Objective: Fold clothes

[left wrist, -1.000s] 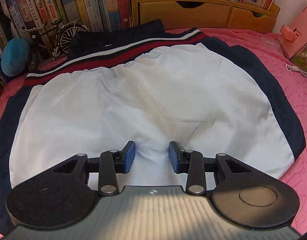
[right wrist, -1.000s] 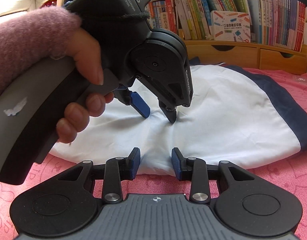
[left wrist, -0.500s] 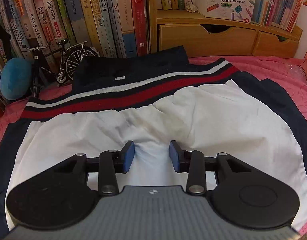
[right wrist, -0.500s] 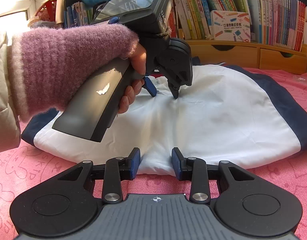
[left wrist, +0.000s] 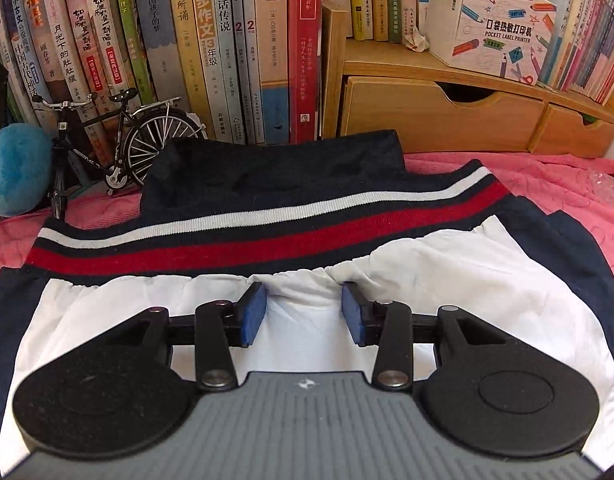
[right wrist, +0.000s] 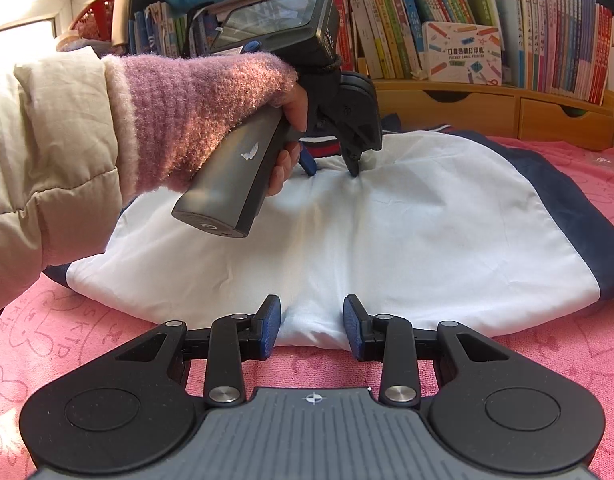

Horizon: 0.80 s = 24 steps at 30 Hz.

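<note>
1. A jacket (left wrist: 447,280), white in the body with navy sleeves and a hem band striped navy, white and red, lies spread flat on a pink towel (right wrist: 87,344) that covers the bench.
2. The left tongs (left wrist: 303,312) point down at the far part of the white cloth, just short of the striped band; the jaws are opening, with a low ridge of white fabric between the blue pads (left wrist: 253,312), and the pads do not squeeze it.
3. A hand (right wrist: 291,128) in a fuzzy pink cuff and a beige padded sleeve grips the handle of those tongs.
4. The right tongs (right wrist: 312,326) sit low at the near edge of the jacket, jaws partly apart, with the white edge bulging up between them; whether the pads pinch it, I cannot tell.
5. Behind the jacket stand rows of books (left wrist: 227,40), a wooden drawer unit (left wrist: 447,108), a model bicycle (left wrist: 119,140) and a blue plush toy (left wrist: 15,168).
</note>
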### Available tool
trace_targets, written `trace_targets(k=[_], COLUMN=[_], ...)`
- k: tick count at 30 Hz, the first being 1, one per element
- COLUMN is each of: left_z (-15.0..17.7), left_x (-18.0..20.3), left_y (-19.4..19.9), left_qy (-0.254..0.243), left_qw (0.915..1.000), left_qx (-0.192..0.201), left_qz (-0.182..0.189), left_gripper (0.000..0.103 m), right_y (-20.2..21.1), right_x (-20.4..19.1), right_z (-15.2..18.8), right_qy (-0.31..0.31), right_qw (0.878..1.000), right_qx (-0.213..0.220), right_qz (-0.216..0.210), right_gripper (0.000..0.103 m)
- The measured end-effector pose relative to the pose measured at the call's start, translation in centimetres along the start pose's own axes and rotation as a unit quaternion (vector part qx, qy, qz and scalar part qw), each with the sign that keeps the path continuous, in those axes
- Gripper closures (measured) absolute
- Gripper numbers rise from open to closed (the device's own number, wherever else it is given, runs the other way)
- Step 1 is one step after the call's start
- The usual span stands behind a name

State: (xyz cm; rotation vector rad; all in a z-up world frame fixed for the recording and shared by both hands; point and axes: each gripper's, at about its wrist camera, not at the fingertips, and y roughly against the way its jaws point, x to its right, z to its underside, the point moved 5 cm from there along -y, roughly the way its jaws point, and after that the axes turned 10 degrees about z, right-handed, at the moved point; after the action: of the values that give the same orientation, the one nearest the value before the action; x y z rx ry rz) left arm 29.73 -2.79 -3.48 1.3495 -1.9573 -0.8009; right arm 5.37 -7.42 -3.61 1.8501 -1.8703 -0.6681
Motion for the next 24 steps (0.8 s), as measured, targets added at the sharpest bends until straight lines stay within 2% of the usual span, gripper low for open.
trace_targets(k=[5,8,10,14,17,21,24], left_z=[-1.2,-1.4,-0.8,2.2,5.7,9.5,9.3], left_x=[0.1,0.3,0.8,2.4,3.6,3.9,3.4], left_y=[-0.5,1.3,3.5,8.1,9.8,8.7,7.6], left_qy=[0.013,0.015,-0.002,-0.044,-0.079,-0.107,-0.097], left_qw=[0.9997,0.9995,0.9998,0.9981,0.9948,0.9907,0.993], left_qx=[-0.008,0.004,0.018,0.003,-0.032,-0.072,-0.046], left_qz=[-0.019,-0.029,-0.01,0.042,0.056,0.043,0.049], left_gripper=[0.065,0.081,0.082,0.082,0.082,0.081,0.08], right_y=[0.1,0.1,0.1,0.2,0.3,0.3,0.2], right_x=[-0.3,-0.2,-0.1,0.1,0.2,0.2,0.2], right_z=[0.1,0.1,0.1,0.1,0.2,0.2,0.2], right_qy=[0.008,0.009,0.008,0.005,0.004,0.005,0.005], right_qw=[1.0,1.0,1.0,1.0,1.0,1.0,1.0], right_qx=[0.001,0.001,0.001,0.001,0.001,0.001,0.001], right_qz=[0.008,0.009,0.008,0.006,0.005,0.005,0.005], right_gripper=[0.068,0.068,0.068,0.068,0.068,0.068,0.068])
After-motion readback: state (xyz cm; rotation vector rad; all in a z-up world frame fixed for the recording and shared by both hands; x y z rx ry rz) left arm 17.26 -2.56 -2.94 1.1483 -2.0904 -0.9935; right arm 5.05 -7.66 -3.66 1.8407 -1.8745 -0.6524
